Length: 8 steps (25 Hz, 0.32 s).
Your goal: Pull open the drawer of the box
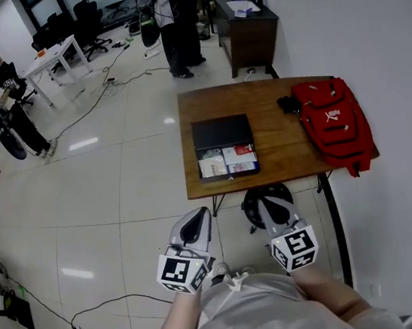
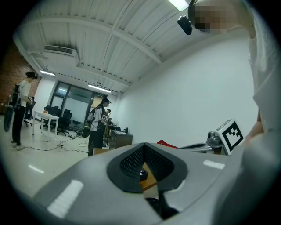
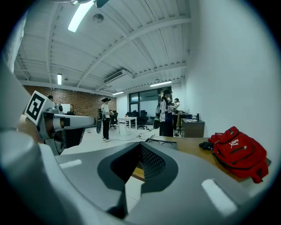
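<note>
A black box (image 1: 221, 131) lies on the brown wooden table (image 1: 274, 105). Its drawer (image 1: 227, 161) stands pulled out toward me and shows coloured papers inside. Both grippers hang close to my body, well short of the table's near edge. The left gripper (image 1: 196, 217) and the right gripper (image 1: 273, 205) are shut and hold nothing. In the right gripper view the box (image 3: 162, 141) lies far ahead of the closed jaws of the right gripper (image 3: 140, 146). The left gripper (image 2: 144, 147) shows only a sliver of the table (image 2: 150, 180) through its closed jaws.
A red backpack (image 1: 335, 125) lies on the table's right part, beside the white wall. A black round stool (image 1: 257, 204) stands under the near edge. Farther off are a dark cabinet (image 1: 248, 31), a standing person (image 1: 174, 20), a white table (image 1: 58, 57) and floor cables (image 1: 97, 308).
</note>
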Available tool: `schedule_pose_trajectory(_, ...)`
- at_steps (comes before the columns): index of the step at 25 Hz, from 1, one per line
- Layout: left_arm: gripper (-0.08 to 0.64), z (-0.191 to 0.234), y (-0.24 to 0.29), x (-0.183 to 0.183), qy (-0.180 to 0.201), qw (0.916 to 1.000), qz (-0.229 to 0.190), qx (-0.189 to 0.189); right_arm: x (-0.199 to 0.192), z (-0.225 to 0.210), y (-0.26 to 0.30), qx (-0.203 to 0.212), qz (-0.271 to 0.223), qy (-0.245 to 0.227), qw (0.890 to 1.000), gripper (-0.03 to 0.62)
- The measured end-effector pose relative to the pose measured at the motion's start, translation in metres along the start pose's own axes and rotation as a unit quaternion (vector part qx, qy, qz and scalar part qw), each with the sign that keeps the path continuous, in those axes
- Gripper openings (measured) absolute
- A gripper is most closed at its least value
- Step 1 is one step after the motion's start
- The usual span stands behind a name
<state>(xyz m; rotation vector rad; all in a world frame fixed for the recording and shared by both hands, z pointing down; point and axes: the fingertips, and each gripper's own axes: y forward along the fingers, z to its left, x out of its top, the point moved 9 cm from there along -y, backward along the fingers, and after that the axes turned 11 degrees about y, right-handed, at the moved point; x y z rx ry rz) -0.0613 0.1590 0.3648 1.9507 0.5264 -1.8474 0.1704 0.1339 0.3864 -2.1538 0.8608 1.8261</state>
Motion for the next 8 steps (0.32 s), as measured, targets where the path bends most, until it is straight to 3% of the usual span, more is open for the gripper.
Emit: schedule_pose_trajectory(8, 0.006, -0.0006, -0.0073, -0.0040, -0.003, 1.0000, 0.004, 0.008, -0.0020, 0.0062, -0.0051, 0.005, -0.002, -0.024, 1.000, 0.006)
